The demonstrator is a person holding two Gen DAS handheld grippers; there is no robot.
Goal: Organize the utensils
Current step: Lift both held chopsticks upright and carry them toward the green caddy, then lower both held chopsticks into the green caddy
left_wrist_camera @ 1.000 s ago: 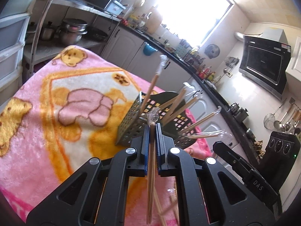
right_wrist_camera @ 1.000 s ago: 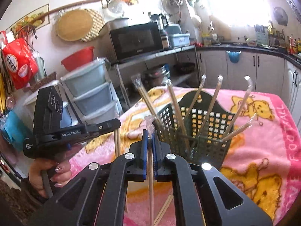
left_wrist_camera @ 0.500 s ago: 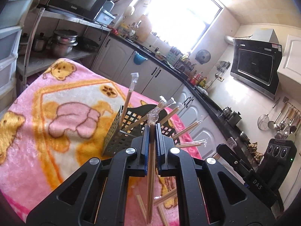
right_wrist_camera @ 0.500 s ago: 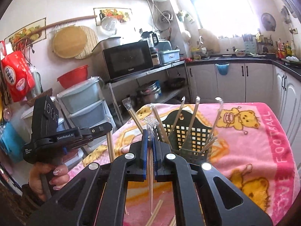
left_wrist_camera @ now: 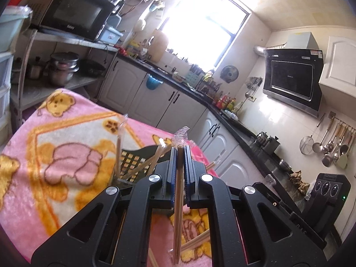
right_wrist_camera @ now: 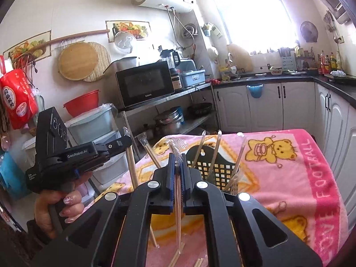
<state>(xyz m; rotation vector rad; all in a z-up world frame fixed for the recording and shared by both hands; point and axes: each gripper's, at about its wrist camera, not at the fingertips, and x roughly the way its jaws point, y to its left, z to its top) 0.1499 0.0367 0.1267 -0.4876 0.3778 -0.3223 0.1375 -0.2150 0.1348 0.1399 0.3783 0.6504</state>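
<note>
A black perforated utensil basket (right_wrist_camera: 219, 172) stands on the pink bear-print blanket (right_wrist_camera: 289, 166) with several plastic-wrapped chopstick pairs leaning in it. My left gripper (left_wrist_camera: 180, 153) is shut on a wrapped pair of wooden chopsticks (left_wrist_camera: 178, 211) that hang down from its jaws. In the left wrist view the basket (left_wrist_camera: 133, 162) is mostly hidden behind the jaws. My right gripper (right_wrist_camera: 176, 160) is shut on another wrapped chopstick pair (right_wrist_camera: 178, 213), held above and just left of the basket. The right wrist view also shows the left gripper (right_wrist_camera: 128, 143) at left, clamping its upright chopsticks (right_wrist_camera: 132, 166), gripped by a hand (right_wrist_camera: 60, 209).
More loose chopsticks (right_wrist_camera: 178, 257) lie on the blanket below my grippers. A shelf with a microwave (right_wrist_camera: 144, 85), pots and plastic drawers (right_wrist_camera: 93, 124) stands behind the table. White cabinets (right_wrist_camera: 278, 104) and a black counter line the far wall and the right.
Both grippers have risen with their chopsticks still clamped. The basket now sits lower and smaller in both views, partly behind the jaws.
</note>
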